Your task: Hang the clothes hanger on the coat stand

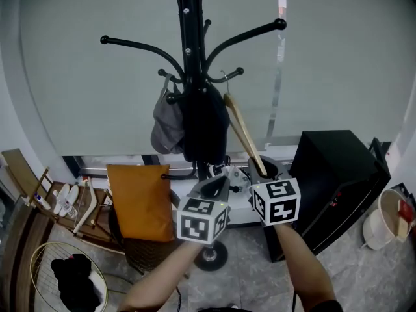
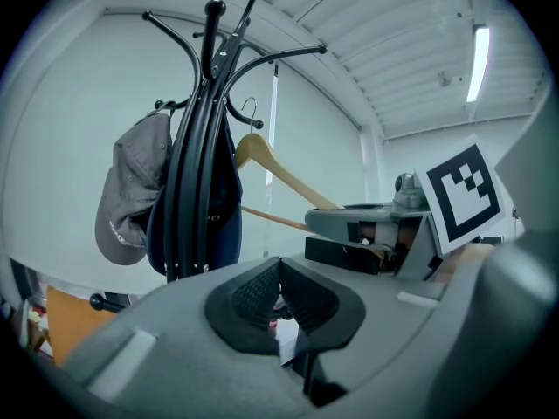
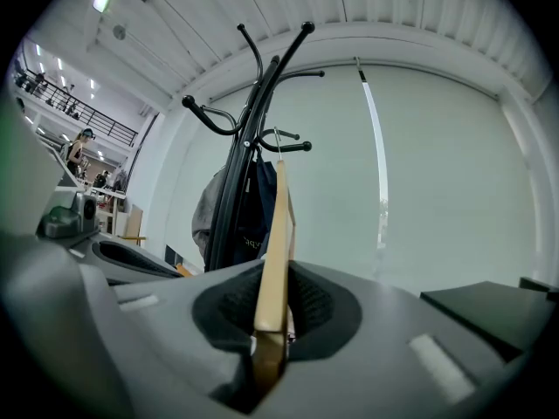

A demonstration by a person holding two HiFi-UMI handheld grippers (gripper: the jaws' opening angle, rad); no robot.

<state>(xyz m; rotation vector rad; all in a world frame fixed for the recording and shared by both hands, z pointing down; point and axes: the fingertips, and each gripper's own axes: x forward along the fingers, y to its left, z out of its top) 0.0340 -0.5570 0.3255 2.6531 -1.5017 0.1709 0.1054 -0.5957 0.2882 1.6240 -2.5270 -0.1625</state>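
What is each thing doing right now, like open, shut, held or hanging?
wooden hanger: held by one end, hook up by a coat stand peg.
right gripper: shut on the wooden hanger.
left gripper: shut, empty.
grey cap: hanging on the coat stand.
dark garment: hanging on the coat stand.

Head view: from my head, forward and down onto the coat stand. Gripper views: low, close behind my jaws, tilted upward. All three share the stand.
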